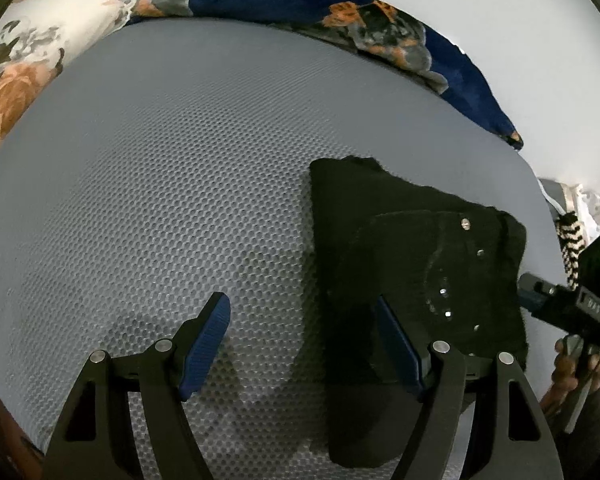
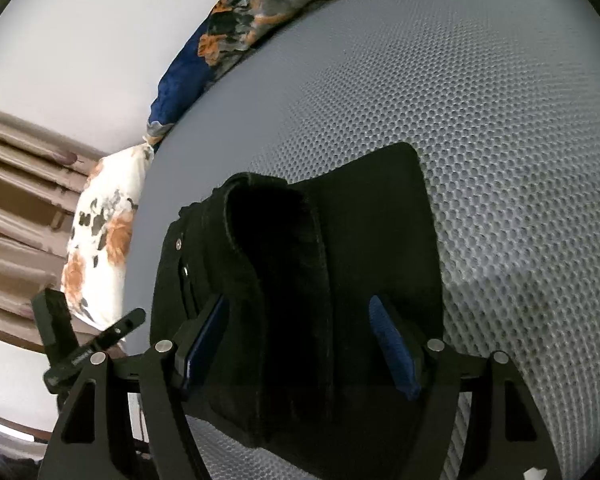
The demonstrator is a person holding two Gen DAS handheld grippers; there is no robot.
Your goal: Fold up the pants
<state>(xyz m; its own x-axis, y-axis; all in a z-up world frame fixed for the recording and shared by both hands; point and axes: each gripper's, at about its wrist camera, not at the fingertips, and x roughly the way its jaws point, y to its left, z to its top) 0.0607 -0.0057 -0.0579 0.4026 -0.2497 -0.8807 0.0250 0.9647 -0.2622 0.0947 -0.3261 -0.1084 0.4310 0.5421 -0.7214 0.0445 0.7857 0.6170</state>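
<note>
Folded black pants [image 1: 412, 240] lie on grey mattress [image 1: 160, 200].

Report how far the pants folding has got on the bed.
Done: the black pants already lie as a compact folded stack on the grey mesh mattress, several layers showing at their edge. In hand: nothing; the left gripper and right gripper are both open over them. Left: probably only a final tidy, if anything.

**Cloth, mesh and plastic surfaces**

The pants [image 1: 412, 248] are matt black cloth, fuzzy at the edges, with small shiny metal studs. The bed [image 1: 160, 200] has a grey honeycomb mesh surface. The left claw [image 1: 300, 344] is matt black plastic with ribbed blue pads and bright metal pins. The blanket [image 1: 300, 4] looks plush.
</note>
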